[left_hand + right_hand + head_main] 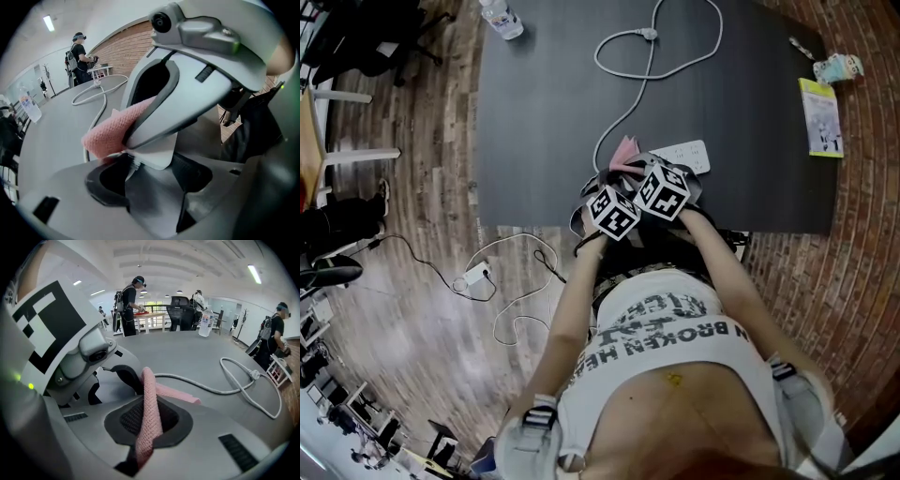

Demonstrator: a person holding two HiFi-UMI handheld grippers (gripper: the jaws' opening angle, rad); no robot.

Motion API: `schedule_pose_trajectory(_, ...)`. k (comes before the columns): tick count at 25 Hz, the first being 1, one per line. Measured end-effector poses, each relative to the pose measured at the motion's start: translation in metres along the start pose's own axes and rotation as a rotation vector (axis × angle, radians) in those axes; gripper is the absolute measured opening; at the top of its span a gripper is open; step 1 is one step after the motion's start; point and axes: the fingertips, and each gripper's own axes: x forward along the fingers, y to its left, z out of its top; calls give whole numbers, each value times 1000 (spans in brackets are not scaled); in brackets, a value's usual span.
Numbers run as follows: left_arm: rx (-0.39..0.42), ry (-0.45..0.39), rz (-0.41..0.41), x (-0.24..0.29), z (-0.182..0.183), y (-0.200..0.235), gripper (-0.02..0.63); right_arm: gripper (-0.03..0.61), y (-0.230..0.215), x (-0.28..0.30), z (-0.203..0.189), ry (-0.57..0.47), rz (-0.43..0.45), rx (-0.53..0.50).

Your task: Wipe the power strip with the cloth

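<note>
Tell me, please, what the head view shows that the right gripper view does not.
Only the head view shows the white power strip beside the pink cloth, and the yellow booklet at the right edge of the table. Only the right gripper view shows the cloth clamped in the right gripper, and the ceiling lights. Both show the cloth, the looped white cable and the dark table.
</note>
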Motion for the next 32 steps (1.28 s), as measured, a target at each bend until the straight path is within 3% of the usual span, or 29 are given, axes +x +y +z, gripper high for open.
schedule_pose_trajectory(22, -6, -3, -3, 3, 0, -1, 279, 17, -1, -2, -10, 12, -31, -79)
schedule_pose_trajectory(32, -8, 2, -3, 4, -1, -2, 281, 17, -9, -12, -25, 12, -55, -68)
